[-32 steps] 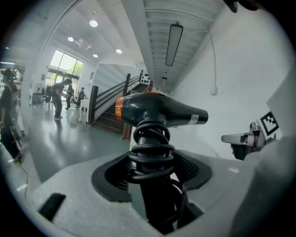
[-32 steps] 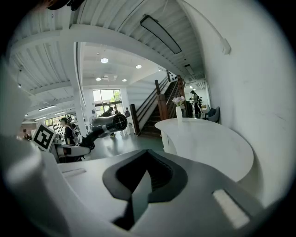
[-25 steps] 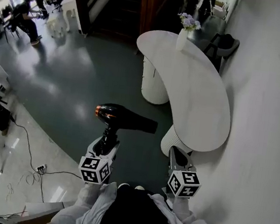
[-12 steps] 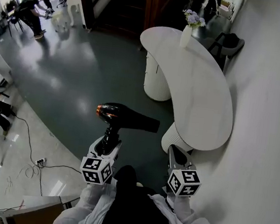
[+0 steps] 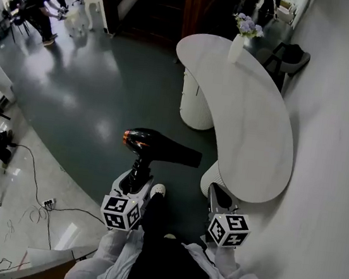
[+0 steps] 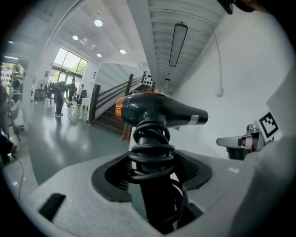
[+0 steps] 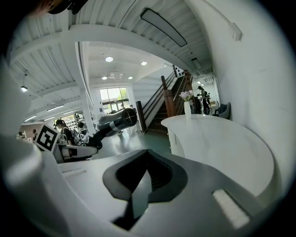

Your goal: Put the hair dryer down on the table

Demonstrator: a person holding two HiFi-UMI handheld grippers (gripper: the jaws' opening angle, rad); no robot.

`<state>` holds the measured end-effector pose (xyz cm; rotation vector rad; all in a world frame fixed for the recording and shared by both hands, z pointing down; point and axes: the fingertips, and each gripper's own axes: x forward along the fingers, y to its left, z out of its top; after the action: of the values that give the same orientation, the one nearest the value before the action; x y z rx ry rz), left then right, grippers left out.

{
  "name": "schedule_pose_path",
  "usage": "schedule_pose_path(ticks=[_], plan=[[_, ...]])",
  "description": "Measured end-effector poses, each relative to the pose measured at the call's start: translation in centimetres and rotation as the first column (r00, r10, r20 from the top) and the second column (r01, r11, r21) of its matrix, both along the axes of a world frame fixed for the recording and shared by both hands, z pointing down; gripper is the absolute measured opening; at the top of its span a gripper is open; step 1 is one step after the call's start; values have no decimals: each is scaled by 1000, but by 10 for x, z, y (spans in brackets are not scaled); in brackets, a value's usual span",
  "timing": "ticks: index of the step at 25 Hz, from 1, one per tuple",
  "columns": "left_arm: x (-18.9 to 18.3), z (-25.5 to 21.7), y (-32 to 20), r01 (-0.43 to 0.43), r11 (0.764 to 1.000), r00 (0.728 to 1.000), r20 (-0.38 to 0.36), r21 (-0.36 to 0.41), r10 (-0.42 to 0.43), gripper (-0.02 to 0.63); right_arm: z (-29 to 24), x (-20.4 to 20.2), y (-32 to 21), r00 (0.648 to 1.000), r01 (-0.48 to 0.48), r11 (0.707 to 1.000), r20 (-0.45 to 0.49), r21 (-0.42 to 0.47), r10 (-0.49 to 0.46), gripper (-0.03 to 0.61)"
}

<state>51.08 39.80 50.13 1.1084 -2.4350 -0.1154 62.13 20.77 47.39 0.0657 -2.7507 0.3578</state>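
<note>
A black hair dryer [image 5: 164,148] with an orange rear ring hangs above the dark floor, nozzle pointing right toward the table. My left gripper [image 5: 136,179] is shut on its handle, which has the cord coiled around it [image 6: 150,150]. In the left gripper view the dryer body [image 6: 159,109] stands upright above the jaws. The white curved table [image 5: 253,124] lies ahead and to the right. My right gripper [image 5: 217,193] is shut and empty, just short of the table's near end. The right gripper view shows the dryer [image 7: 115,121] at left and the tabletop [image 7: 217,143] at right.
A white vase with flowers [image 5: 238,43] stands on the table's far end. A white wall [image 5: 338,157] runs along the right. A dark chair [image 5: 294,56] sits behind the table. Cables [image 5: 39,194] trail on the pale floor at left. People work far off at upper left.
The view has crept forward toward the table and a shoe has come into sight between the grippers. Both grippers keep the same pose, the dryer still held.
</note>
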Motion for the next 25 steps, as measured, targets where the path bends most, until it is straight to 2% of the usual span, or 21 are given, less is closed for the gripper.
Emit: schedule_pose_path(ticks=[6, 11, 16, 21, 25], plan=[[-82, -12, -24, -3, 1000, 1000, 3, 8, 3, 275, -18, -83, -22, 1000, 11, 1000, 8, 18, -11, 11], [-164, -38, -38, -4, 999, 999, 44, 33, 2, 275, -46, -165, -41, 998, 0, 999, 57, 41, -3, 11], [-237, -48, -44, -3, 999, 997, 76, 42, 0, 275, -50, -238, -46, 997, 2, 1000, 81, 30, -4, 11], [-280, -40, -39, 13, 999, 998, 61, 32, -15, 275, -37, -282, -40, 998, 23, 1000, 59, 7, -24, 11], [-303, -31, -33, 43, 999, 999, 20, 22, -43, 275, -28, -313, -39, 998, 52, 999, 18, -6, -52, 11]])
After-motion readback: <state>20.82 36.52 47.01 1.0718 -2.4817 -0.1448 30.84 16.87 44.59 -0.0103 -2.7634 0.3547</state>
